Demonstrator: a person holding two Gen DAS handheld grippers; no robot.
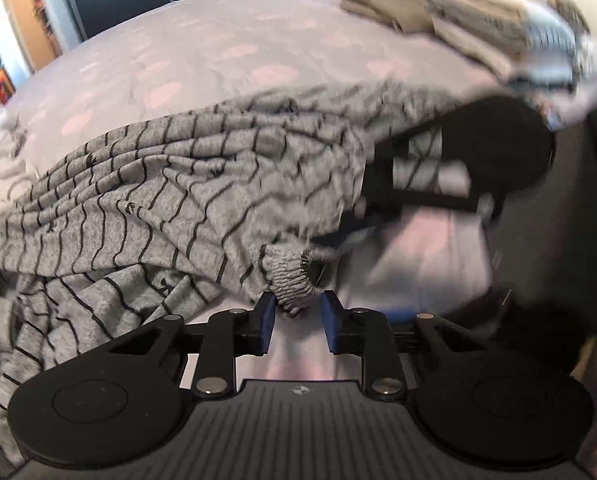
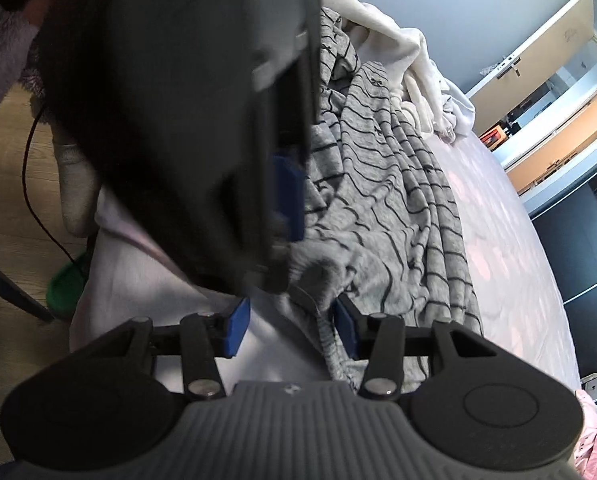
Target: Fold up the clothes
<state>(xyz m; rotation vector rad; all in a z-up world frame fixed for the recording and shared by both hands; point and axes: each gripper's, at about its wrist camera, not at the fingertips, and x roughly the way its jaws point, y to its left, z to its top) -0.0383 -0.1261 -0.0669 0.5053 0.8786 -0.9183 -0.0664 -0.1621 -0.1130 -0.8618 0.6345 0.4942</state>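
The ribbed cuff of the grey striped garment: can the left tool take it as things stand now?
Probably yes. The ribbed cuff hangs just ahead of the open left tool, close to one of its blue pads, and nothing lies between them. The right tool stays off to the side.

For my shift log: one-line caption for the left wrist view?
Open left gripper at the ribbed cuff of a grey striped garment on the bed.

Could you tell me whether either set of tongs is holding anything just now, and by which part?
Nothing is held. The left tongs stand open around the ribbed cuff of the grey striped garment; the right tongs are open too.
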